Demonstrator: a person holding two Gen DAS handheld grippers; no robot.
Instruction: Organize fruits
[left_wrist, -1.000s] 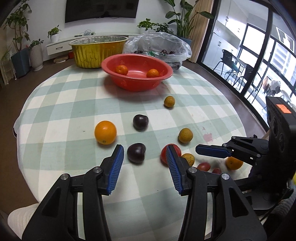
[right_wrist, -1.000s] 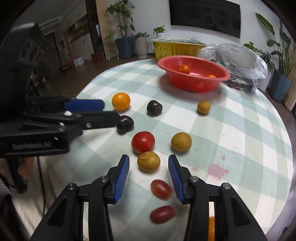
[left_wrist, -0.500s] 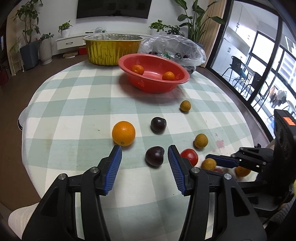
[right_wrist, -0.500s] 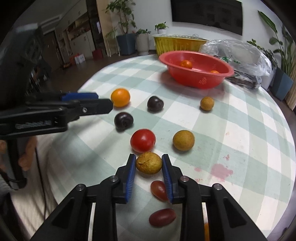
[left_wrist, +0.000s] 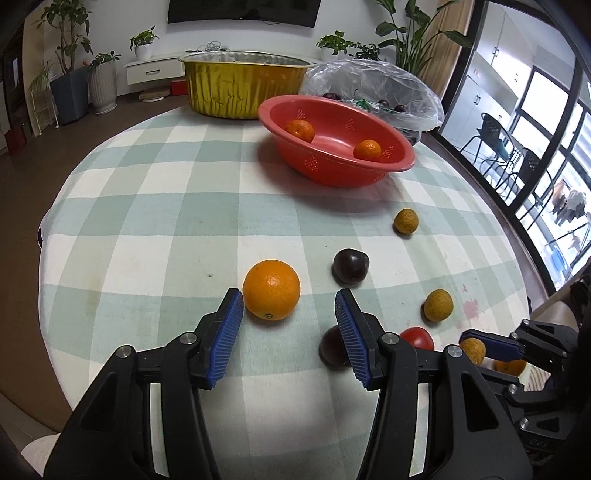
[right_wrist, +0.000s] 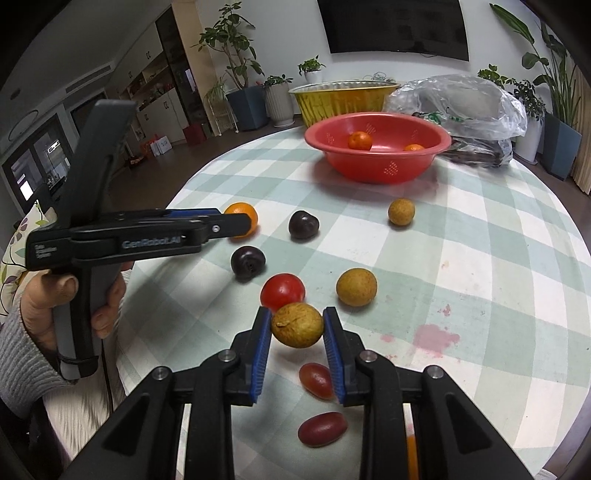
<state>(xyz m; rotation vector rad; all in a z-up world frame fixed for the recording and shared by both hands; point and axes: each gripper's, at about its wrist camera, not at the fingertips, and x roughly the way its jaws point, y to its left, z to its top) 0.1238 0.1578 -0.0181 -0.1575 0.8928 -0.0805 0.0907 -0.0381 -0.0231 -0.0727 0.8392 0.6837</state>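
since a second ago the right gripper (right_wrist: 297, 325) has closed onto the brown round fruit (right_wrist: 297, 325) and clamps it between both pads; the left gripper (left_wrist: 289, 310) has slid left off the dark plum (left_wrist: 332, 347) and now hangs with jaws apart, the big orange (left_wrist: 271, 289) just ahead of its left pad, nothing gripped. surface: round table under a green-and-white checked cloth (left_wrist: 155, 229), pink stain (right_wrist: 436, 338) on it. red bowl (left_wrist: 332, 173) at the far side holds two small oranges; gold foil tub (left_wrist: 229, 88) and a clear plastic bag (left_wrist: 373, 86) sit behind it. room: wall tv, potted plants, brown floor. left view only: tall windows with chairs outside, and the right gripper side-on holding its fruit at the table edge. right view only: two oblong red tomatoes (right_wrist: 321, 428) near the edge, a round red tomato (right_wrist: 282, 291) just behind the held fruit, the person's hand (right_wrist: 48, 306) in a grey sleeve on the left gripper's handle, dark cabinets.
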